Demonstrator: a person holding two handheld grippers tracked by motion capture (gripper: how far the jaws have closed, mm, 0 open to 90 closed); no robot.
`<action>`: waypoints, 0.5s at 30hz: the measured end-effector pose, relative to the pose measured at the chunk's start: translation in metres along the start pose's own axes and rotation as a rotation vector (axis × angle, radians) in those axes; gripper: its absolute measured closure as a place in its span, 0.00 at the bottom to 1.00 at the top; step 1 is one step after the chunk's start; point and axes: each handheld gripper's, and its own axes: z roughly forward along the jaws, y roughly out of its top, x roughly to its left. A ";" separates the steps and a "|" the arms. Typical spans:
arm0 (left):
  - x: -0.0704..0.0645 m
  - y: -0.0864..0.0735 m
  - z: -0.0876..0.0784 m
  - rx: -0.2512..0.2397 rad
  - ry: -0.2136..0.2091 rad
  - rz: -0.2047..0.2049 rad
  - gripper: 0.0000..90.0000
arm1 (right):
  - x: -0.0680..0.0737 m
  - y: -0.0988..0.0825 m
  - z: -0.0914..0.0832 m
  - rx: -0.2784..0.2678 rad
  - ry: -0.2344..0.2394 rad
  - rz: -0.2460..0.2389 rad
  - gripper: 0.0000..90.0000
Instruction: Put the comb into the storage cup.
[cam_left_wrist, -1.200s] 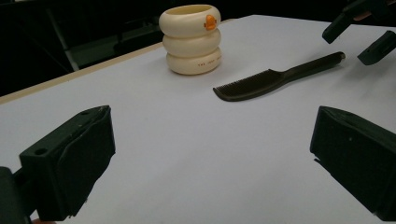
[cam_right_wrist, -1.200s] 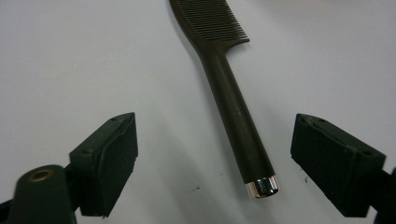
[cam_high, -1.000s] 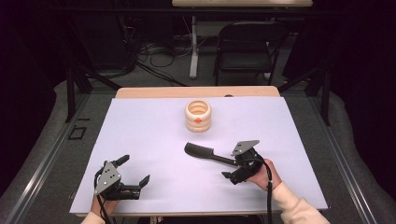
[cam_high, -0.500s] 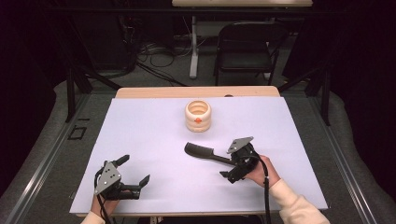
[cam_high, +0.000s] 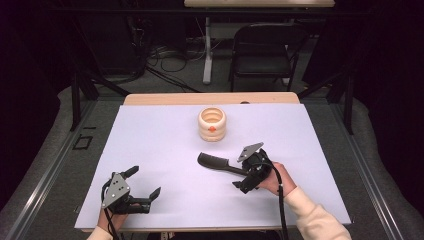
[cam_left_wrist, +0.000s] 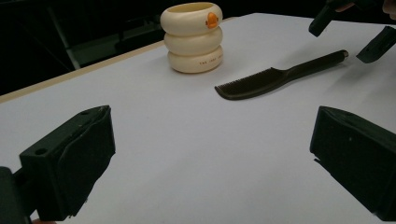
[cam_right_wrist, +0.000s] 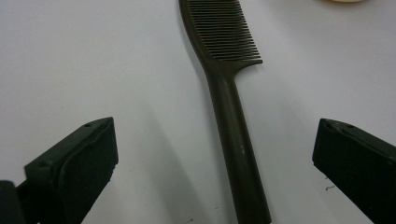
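Observation:
A dark comb (cam_high: 215, 163) lies flat on the white table (cam_high: 150, 140), teeth to the left and handle to the right. My right gripper (cam_high: 241, 174) hovers at the handle's end. In the right gripper view the comb (cam_right_wrist: 229, 93) runs up between the wide jaws of the right gripper (cam_right_wrist: 214, 168). Those jaws have just been opening, and their pads stand clear of the handle. My left gripper (cam_high: 145, 181) rests open near the front left edge and holds nothing. Its own view shows the left gripper (cam_left_wrist: 210, 158), the comb (cam_left_wrist: 275, 78) and the right gripper (cam_left_wrist: 350, 32) farther off.
A cream ribbed cup (cam_high: 212, 124) with an orange mark stands upright behind the comb, also visible as the cup (cam_left_wrist: 192, 37) in the left gripper view. The table's wooden far edge (cam_high: 210, 98) lies beyond it. A black chair (cam_high: 265, 50) and floor cables sit behind the table.
My right gripper has crept a little left and away from me along the comb's handle. The comb, the cup and the left gripper have stayed where they were.

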 end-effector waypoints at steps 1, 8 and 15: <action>0.000 0.000 0.000 -0.001 0.000 -0.002 0.00 | 0.000 0.001 0.000 0.001 0.003 0.002 0.00; 0.000 0.000 0.000 -0.001 0.001 0.001 0.00 | 0.000 0.007 0.004 0.024 0.019 -0.009 0.00; 0.000 0.000 0.000 -0.001 0.000 0.000 0.00 | 0.002 0.012 0.009 0.057 0.017 -0.023 0.00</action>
